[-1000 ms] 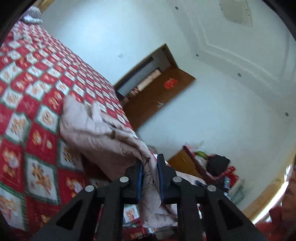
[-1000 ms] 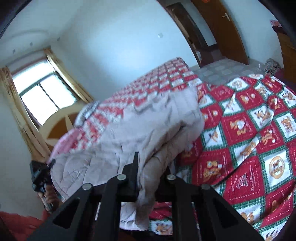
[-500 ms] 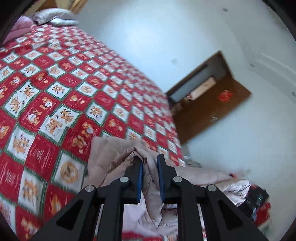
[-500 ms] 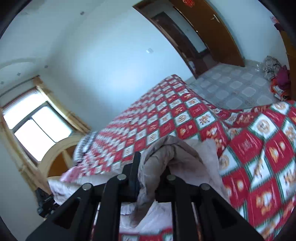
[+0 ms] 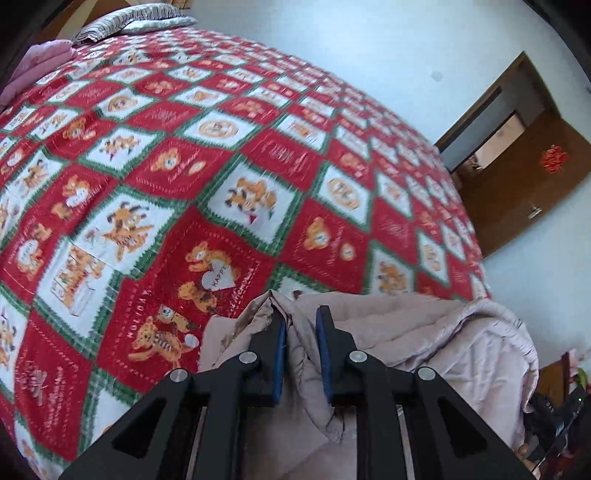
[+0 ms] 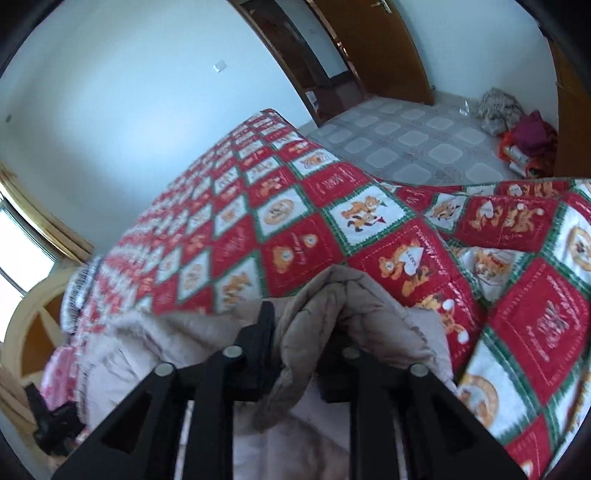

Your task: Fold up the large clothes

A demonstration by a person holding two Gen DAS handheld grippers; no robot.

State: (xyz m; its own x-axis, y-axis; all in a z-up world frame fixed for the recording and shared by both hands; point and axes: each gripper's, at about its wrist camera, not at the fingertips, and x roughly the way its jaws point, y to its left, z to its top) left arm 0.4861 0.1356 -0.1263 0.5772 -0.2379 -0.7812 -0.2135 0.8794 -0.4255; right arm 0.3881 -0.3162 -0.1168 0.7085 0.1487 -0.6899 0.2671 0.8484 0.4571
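Observation:
A beige quilted garment (image 5: 424, 332) lies bunched on the red, white and green patchwork bedspread (image 5: 221, 184) near the bed's edge. My left gripper (image 5: 297, 314) points down at the bed, and its blue pads still pinch a raised fold of the garment as the jaws start opening. In the right wrist view the same garment (image 6: 351, 295) humps up over the bedspread (image 6: 258, 221). My right gripper (image 6: 301, 317) is opening. A thick fold sits loosely between its fingers and hides the right fingertip.
A striped pillow (image 5: 129, 22) and pink bedding (image 5: 40, 62) lie at the head of the bed. A brown door (image 5: 528, 184) stands open in the white wall. Beyond the bed's foot is tiled floor (image 6: 406, 140) with a heap of clothes (image 6: 498, 107).
Both grippers swung forward and down over the bed, carrying the garment from hanging in the air onto the bedspread. The right jaws have spread apart around the fold.

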